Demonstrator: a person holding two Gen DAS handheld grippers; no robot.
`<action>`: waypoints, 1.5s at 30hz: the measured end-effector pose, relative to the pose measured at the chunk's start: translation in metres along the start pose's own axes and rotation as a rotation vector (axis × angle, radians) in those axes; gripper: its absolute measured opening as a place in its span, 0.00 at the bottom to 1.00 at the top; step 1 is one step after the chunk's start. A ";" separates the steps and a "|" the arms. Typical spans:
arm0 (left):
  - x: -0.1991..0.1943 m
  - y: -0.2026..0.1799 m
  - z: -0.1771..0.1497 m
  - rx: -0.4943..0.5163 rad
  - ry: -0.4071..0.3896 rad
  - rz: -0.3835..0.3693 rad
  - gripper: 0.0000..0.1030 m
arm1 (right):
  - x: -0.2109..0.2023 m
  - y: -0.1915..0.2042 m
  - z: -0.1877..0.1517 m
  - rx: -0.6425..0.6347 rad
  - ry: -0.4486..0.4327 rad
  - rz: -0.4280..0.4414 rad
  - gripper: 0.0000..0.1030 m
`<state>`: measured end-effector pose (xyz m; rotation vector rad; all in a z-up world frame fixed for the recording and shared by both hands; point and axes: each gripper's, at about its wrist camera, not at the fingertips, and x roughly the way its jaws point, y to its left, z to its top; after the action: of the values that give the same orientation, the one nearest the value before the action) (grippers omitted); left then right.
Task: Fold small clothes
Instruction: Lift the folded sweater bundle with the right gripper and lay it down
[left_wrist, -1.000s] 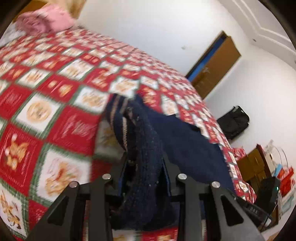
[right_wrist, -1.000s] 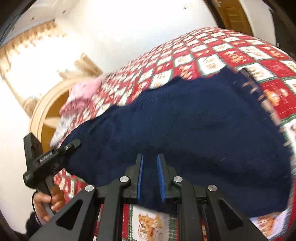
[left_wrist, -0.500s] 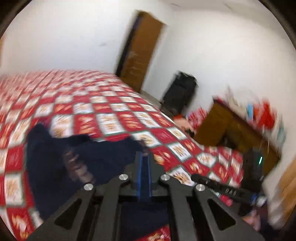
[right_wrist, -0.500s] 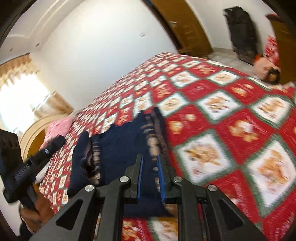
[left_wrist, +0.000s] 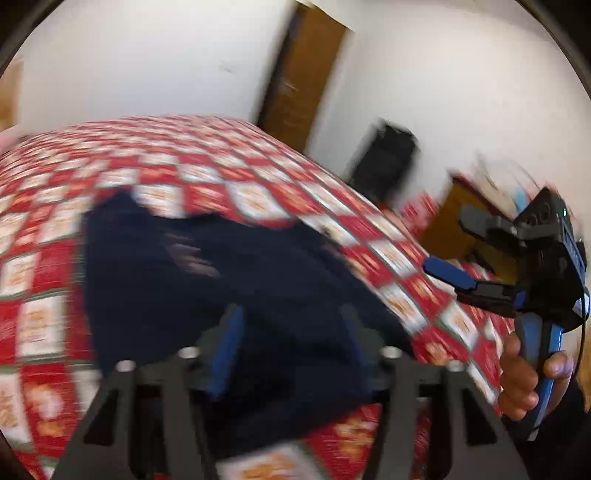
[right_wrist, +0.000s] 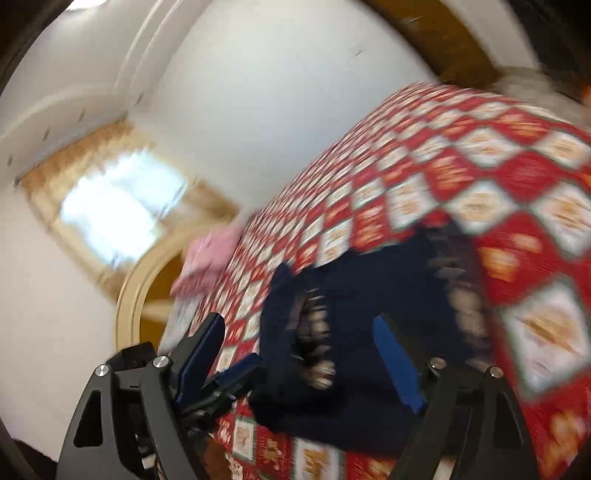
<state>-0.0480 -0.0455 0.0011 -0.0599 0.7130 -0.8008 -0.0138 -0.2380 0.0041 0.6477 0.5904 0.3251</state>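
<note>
Both grippers, left (left_wrist: 291, 332) and right (right_wrist: 295, 354), are opening with nothing clamped; sweater (left_wrist: 207, 280) lies bunched on the bed (left_wrist: 258, 199). I judge one fold just dropped. Next I must regrip an edge for another fold.

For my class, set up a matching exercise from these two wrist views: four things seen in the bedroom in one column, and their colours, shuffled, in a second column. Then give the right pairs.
Things:
1. sweater lying on the bed
2. bedspread
3. pillow at the head of the bed
4. door

Colours:
A. brown
B. pink
C. navy blue
D. red and white checks

Pairs: 1-C, 2-D, 3-B, 4-A
</note>
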 end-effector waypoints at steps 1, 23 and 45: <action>-0.009 0.018 0.002 -0.036 -0.026 0.030 0.62 | 0.023 0.007 0.003 -0.036 0.034 -0.009 0.81; -0.046 0.174 -0.036 -0.451 -0.061 0.179 0.63 | 0.174 0.043 -0.035 -0.299 0.273 -0.267 0.22; -0.017 0.108 -0.016 -0.320 -0.020 0.163 0.63 | -0.002 -0.030 -0.064 -0.393 0.068 -0.629 0.14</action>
<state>0.0033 0.0459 -0.0346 -0.2943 0.8114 -0.5251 -0.0513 -0.2317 -0.0560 0.0549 0.7385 -0.1301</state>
